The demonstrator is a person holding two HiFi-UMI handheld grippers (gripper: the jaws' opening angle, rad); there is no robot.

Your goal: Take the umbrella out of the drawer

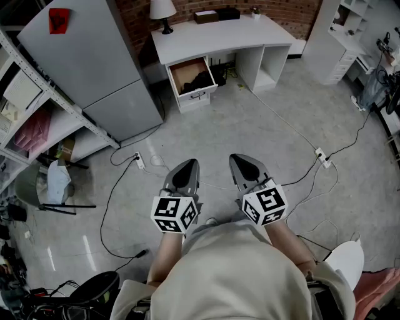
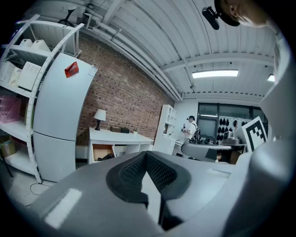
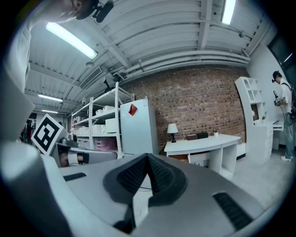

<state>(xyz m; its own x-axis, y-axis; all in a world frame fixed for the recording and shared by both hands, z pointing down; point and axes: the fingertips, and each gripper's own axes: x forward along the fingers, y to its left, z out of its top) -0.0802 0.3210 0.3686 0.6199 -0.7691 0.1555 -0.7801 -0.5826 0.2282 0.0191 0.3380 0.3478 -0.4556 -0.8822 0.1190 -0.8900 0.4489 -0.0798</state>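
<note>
Both forearms reach forward from the body, side by side. The left gripper (image 1: 185, 170) and right gripper (image 1: 245, 167) point away, nearly level, slightly apart from each other. Both have jaws closed together, nothing between them.

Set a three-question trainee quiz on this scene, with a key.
1. True or false: the white-fronted drawer under the curved white desk stands open.
2. Choose one: the left gripper and the right gripper are A) both shut with nothing between the jaws, B) both open, C) one open and one shut.
3. Fill in: in the head view, the white-shaded table lamp with a black base stands at the desk's ____ end.
Key: 1 true; 2 A; 3 left.
</note>
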